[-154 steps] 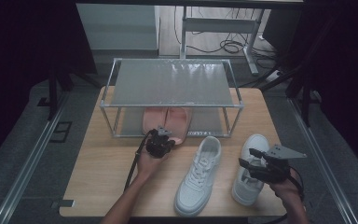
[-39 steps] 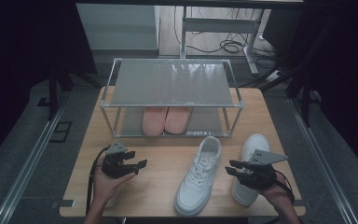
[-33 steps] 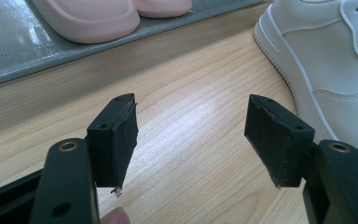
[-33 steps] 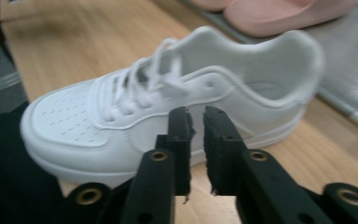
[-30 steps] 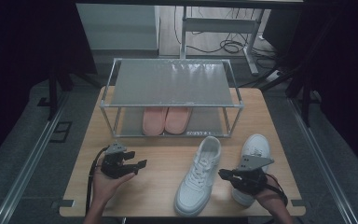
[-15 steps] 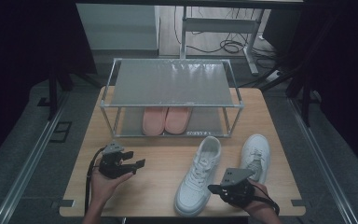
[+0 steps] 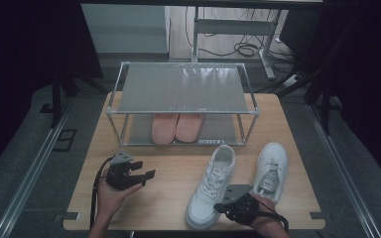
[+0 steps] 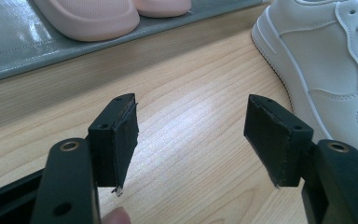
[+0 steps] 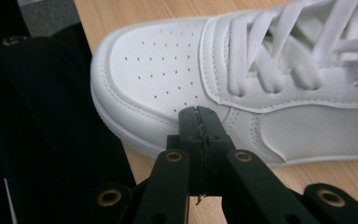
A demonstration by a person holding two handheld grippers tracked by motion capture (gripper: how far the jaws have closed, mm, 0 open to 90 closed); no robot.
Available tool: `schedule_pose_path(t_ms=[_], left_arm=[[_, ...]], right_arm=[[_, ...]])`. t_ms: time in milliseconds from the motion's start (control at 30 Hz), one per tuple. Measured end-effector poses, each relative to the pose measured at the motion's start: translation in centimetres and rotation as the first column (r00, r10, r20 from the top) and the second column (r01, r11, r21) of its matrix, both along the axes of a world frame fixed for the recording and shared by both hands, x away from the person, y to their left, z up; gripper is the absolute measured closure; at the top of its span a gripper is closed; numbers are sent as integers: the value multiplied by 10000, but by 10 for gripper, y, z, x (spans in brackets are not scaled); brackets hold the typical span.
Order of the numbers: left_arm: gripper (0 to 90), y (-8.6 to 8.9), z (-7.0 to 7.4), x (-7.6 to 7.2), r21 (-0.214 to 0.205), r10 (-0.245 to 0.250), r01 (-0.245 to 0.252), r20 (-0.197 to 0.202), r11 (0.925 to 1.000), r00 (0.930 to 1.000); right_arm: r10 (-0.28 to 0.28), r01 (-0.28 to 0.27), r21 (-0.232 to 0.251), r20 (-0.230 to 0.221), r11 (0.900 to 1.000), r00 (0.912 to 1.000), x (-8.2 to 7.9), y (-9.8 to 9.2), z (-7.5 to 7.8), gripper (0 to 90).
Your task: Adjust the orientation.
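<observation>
Two white sneakers lie on the wooden table (image 7: 168, 198), the left one (image 7: 212, 186) and the right one (image 7: 270, 171). My right gripper (image 7: 219, 207) is low between them near the front edge, with its tips at the left sneaker's toe side. In the right gripper view its jaws (image 9: 199, 116) are shut with nothing between them, right against the sneaker (image 9: 168, 60) by its sole edge. My left gripper (image 7: 145, 172) rests at the front left, pointing right. Its jaws (image 8: 191, 135) stand open and empty over bare wood, with the sneaker (image 8: 326, 70) to their right.
A metal-framed rack (image 7: 183, 87) with a frosted top stands at the back of the table. A pair of pink slippers (image 7: 177, 127) sits on its lower shelf (image 8: 9, 42), and the slippers (image 8: 88, 14) also appear in the left gripper view. Dark floor surrounds the table.
My right gripper has moved left and down, from over the right sneaker to the toe side of the left sneaker. The left gripper has stayed put since drawing back from the slippers.
</observation>
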State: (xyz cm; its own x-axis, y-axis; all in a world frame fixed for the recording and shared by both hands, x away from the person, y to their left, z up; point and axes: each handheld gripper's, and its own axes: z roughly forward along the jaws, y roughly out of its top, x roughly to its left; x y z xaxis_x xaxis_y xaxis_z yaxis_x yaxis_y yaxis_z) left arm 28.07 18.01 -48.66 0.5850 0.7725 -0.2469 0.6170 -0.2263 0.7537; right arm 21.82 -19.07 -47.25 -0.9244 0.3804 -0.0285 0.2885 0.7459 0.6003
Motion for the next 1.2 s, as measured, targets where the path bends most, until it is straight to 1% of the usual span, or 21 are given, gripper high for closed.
schedule_pose_path(t_ms=[300, 433, 633, 767, 867, 967, 1033, 1200], left_arm=[[355, -2, -2, 0, 41, -22, 22, -64, 10000, 10000], [355, -3, -2, 0, 44, -70, 70, -86, 10000, 9999], [355, -2, -3, 1, 19, 13, -13, -155, 10000, 9999], [355, 0, -3, 1, 15, 42, -42, -165, 10000, 9999], [355, 0, -4, 1, 2, 54, -54, -168, 10000, 9998], [355, 1, -4, 1, 5, 91, -91, -190, 10000, 9998], [355, 1, -4, 1, -3, 99, -100, -194, 10000, 9998], [355, 3, -2, 0, -19, 135, -135, -138, 9999, 9998]], right_arm=[[-31, 31, 25, -12, 10000, 10000, 1, 1, -1, 900], [-46, 45, 168, 8, 9998, 10000, 1, 4, -3, 900], [-50, 52, 220, -78, 9997, 10000, 2, 4, -3, 900], [-84, 90, 471, -121, 9988, 9999, 4, 7, -5, 900], [-58, 64, 483, -113, 9988, 9999, 4, 8, -5, 900], [-100, 109, 596, -158, 9982, 9998, 4, 9, -6, 900], [-36, 43, 688, -103, 9976, 9999, 5, 11, -7, 900], [21, -14, 831, -76, 9965, 10000, 8, 21, -8, 900]])
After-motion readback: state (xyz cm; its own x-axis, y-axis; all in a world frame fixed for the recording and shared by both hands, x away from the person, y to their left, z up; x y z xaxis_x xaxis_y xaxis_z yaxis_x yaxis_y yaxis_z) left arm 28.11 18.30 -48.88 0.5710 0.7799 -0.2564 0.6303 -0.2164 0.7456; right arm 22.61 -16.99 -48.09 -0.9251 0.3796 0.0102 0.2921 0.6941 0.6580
